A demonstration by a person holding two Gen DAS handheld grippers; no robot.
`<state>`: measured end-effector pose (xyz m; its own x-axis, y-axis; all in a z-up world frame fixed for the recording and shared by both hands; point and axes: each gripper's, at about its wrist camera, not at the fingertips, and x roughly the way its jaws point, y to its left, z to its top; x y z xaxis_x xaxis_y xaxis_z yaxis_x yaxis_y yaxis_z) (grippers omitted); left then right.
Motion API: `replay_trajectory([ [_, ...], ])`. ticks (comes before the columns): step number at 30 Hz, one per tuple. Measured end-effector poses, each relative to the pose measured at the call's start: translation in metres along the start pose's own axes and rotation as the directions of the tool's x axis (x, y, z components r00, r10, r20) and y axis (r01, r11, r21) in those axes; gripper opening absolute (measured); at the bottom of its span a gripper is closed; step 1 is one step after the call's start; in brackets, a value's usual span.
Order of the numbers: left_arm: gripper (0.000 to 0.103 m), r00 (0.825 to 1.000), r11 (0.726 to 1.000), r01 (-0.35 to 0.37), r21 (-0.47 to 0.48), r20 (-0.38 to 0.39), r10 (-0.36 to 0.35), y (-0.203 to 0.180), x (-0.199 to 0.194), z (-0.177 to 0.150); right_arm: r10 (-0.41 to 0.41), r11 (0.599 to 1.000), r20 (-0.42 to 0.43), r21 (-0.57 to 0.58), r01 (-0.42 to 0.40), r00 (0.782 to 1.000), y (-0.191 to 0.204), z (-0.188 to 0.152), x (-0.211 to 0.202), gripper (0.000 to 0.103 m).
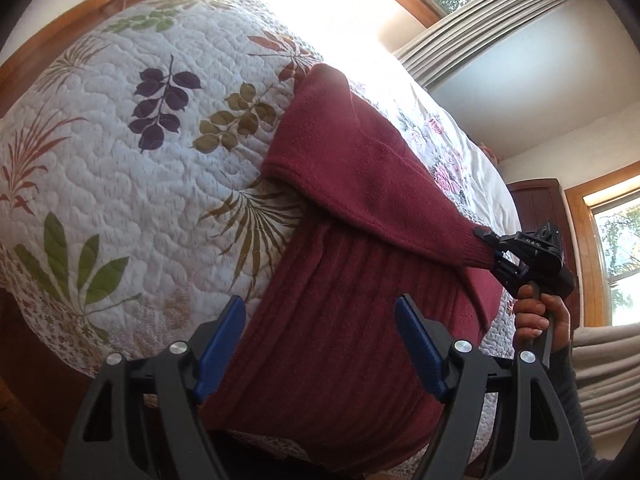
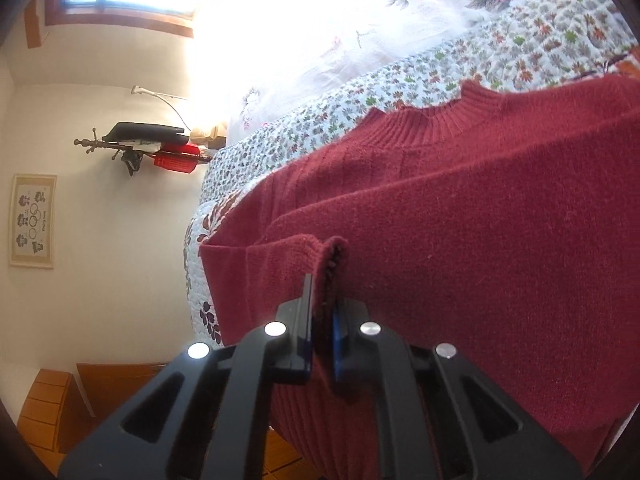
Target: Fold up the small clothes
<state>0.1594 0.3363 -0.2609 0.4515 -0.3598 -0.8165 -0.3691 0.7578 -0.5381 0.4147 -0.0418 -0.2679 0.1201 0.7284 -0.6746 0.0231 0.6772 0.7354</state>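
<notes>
A dark red knit sweater (image 1: pixel 340 340) lies on a quilted bedspread (image 1: pixel 120 168). My left gripper (image 1: pixel 320 332) hangs open over its ribbed body, blue pads wide apart, nothing between them. One sleeve (image 1: pixel 368 184) is stretched across the body, and its cuff (image 1: pixel 476 252) is pinched in my right gripper (image 1: pixel 494 252), held by a hand (image 1: pixel 540 316). In the right wrist view the right gripper (image 2: pixel 322 292) is shut on the sleeve cuff (image 2: pixel 320 252), with the sweater (image 2: pixel 480 240) and its ribbed collar (image 2: pixel 432 120) beyond.
The floral bedspread (image 2: pixel 440 68) covers the bed, with a wooden bed frame (image 1: pixel 60 32) at its far edge. A dark wooden cabinet (image 1: pixel 536 200) and windows (image 1: pixel 616 248) stand at the right. A wall shelf with red items (image 2: pixel 168 156) and a wooden floor (image 2: pixel 48 408) show beside the bed.
</notes>
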Motion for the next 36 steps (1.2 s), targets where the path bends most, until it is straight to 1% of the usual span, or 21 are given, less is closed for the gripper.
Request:
replay_trajectory([
  [4, 0.077, 1.0, 1.0, -0.001, 0.026, -0.014, 0.001, -0.012, 0.008, 0.004, -0.012, 0.996, 0.11, -0.083, 0.021, 0.994, 0.029, 0.01, -0.052, 0.006],
  [8, 0.077, 1.0, 0.998, 0.004, 0.06, -0.011, -0.003, -0.025, 0.012, 0.011, -0.011, 0.985, 0.233, -0.166, 0.05, 0.972, 0.047, 0.012, -0.119, 0.006],
  [10, 0.077, 1.0, 0.998, 0.009, 0.065, -0.016, -0.007, -0.029, 0.016, 0.013, -0.012, 0.983, 0.284, -0.17, 0.063, 0.959, 0.044, 0.01, -0.147, 0.006],
  [12, 0.077, 1.0, 0.998, 0.011, 0.067, -0.027, -0.009, -0.031, 0.021, 0.014, -0.024, 0.986, 0.326, -0.15, 0.077, 0.945, 0.032, 0.007, -0.167, 0.006],
  [14, 0.077, 0.999, 0.997, 0.014, 0.073, -0.037, -0.011, -0.033, 0.024, 0.015, -0.05, 0.99, 0.351, -0.103, 0.092, 0.935, 0.006, 0.005, -0.182, 0.006],
  [17, 0.077, 0.999, 0.996, 0.013, 0.084, -0.044, -0.009, -0.036, 0.027, 0.015, -0.085, 0.996, 0.348, -0.002, 0.092, 0.934, -0.042, 0.0, -0.183, 0.006],
  [20, 0.077, 0.998, 0.996, 0.009, 0.084, -0.057, -0.004, -0.038, 0.032, 0.017, -0.116, 0.992, 0.311, 0.082, 0.095, 0.943, -0.091, -0.009, -0.165, 0.006],
  [22, 0.077, 0.998, 0.996, 0.009, 0.091, -0.062, -0.003, -0.04, 0.035, 0.019, -0.123, 0.989, 0.283, 0.115, 0.094, 0.951, -0.115, -0.012, -0.149, 0.006],
  [24, 0.077, 0.998, 0.995, 0.01, 0.102, -0.063, -0.004, -0.044, 0.036, 0.02, -0.142, 0.983, 0.262, 0.149, 0.105, 0.954, -0.134, -0.012, -0.137, 0.006],
  [25, 0.077, 0.998, 0.994, 0.009, 0.106, -0.063, -0.002, -0.046, 0.037, 0.021, -0.138, 0.981, 0.257, 0.165, 0.097, 0.956, -0.143, -0.012, -0.133, 0.006],
  [28, 0.077, 0.998, 0.993, 0.011, 0.116, -0.07, -0.002, -0.052, 0.041, 0.024, -0.122, 0.979, 0.252, 0.191, 0.074, 0.96, -0.158, -0.011, -0.125, 0.006],
  [32, 0.077, 0.997, 0.991, 0.01, 0.133, -0.076, 0.0, -0.061, 0.046, 0.025, -0.105, 0.981, 0.239, 0.184, 0.062, 0.965, -0.165, -0.01, -0.12, 0.006],
  [33, 0.077, 0.997, 0.991, 0.01, 0.133, -0.08, 0.0, -0.062, 0.048, 0.025, -0.103, 0.98, 0.228, 0.188, 0.06, 0.968, -0.17, -0.009, -0.118, 0.009],
  [35, 0.077, 0.996, 0.991, 0.013, 0.133, -0.089, -0.001, -0.065, 0.052, 0.025, -0.093, 0.977, 0.233, 0.207, 0.044, 0.968, -0.181, -0.013, -0.122, 0.009],
  [36, 0.077, 0.996, 0.991, 0.015, 0.136, -0.091, -0.002, -0.067, 0.054, 0.025, -0.086, 0.977, 0.24, 0.211, 0.034, 0.967, -0.183, -0.016, -0.127, 0.014],
])
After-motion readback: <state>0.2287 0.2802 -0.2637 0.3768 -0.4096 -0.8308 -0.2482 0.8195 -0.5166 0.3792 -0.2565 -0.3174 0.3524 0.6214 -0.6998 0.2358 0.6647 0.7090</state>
